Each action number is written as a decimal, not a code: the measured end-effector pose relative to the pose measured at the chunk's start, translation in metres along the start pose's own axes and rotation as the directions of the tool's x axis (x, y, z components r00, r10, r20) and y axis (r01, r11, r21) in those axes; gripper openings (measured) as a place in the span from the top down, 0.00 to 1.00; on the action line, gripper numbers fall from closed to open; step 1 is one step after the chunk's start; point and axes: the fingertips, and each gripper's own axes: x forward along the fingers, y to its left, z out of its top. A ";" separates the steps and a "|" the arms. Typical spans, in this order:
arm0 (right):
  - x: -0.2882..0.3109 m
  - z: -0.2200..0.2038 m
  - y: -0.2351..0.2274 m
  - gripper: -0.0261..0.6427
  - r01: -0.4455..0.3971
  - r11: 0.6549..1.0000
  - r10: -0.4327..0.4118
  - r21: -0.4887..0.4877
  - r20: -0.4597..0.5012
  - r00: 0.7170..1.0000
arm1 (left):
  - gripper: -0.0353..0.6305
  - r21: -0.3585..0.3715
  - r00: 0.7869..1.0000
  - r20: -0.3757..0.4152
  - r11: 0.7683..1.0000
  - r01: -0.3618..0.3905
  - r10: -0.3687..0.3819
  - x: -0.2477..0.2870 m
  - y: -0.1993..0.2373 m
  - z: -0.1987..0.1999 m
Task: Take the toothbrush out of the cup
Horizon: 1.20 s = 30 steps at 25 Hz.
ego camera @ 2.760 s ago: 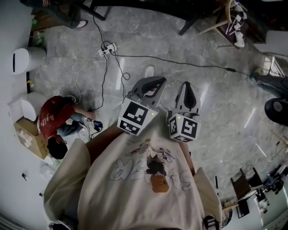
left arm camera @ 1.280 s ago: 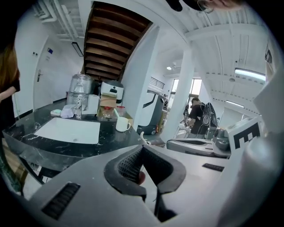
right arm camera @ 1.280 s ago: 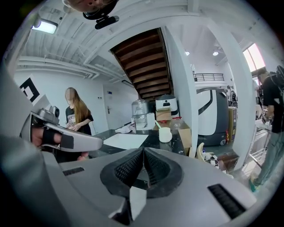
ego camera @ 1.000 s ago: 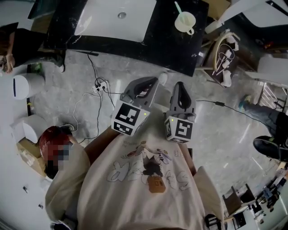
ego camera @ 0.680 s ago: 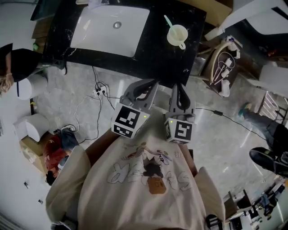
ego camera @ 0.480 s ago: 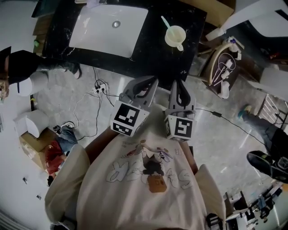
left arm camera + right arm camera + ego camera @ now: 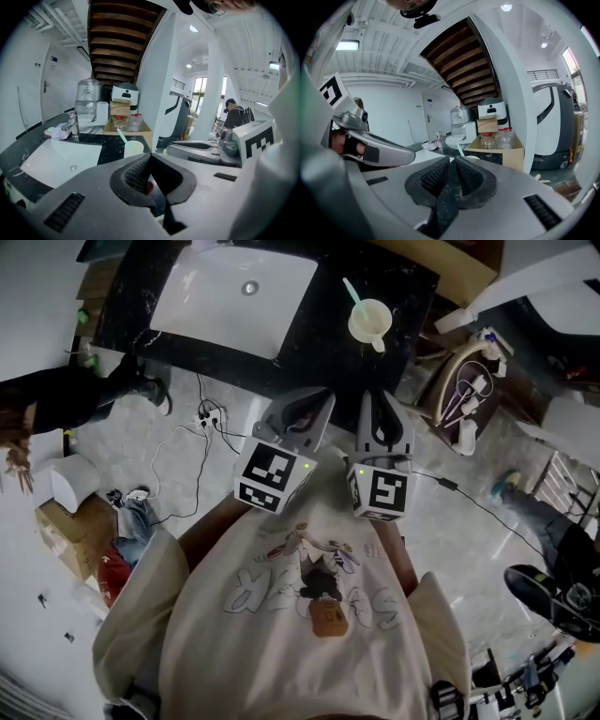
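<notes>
1. Closing in first on toothbrush [image 7: 352,292], leaning in cup [image 7: 370,322] right of sink [image 7: 234,301], well ahead.
2. Parting the closed, empty jaws of right gripper [image 7: 380,396] early; saving left gripper [image 7: 322,395], likewise closed and empty, for steadying cup.
3. Pinch handle above rim; lift along its lean.

Pale green toothbrush [image 7: 352,291] leans in the cream cup [image 7: 371,322] on the black counter [image 7: 323,329].

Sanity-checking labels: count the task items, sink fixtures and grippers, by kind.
Cup: 1
Toothbrush: 1
Sink: 1
Faucet: 1
Grippers: 2, left gripper and right gripper
Total: 6
</notes>
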 end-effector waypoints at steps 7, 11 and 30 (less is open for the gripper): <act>0.016 0.002 -0.003 0.82 -0.022 1.000 0.022 -0.004 -0.013 1.000 | 0.93 -0.024 1.000 0.000 1.000 -0.017 0.017 0.005 0.008 -0.002; 0.022 0.005 -0.002 0.82 -0.027 1.000 0.027 -0.013 -0.014 1.000 | 0.93 -0.030 1.000 0.002 0.999 -0.021 0.021 0.008 0.012 0.000; 0.118 0.011 -0.002 0.82 -0.028 0.996 0.021 -0.082 -0.075 0.997 | 0.93 -0.121 1.000 -0.019 0.993 -0.014 0.012 0.046 0.084 0.004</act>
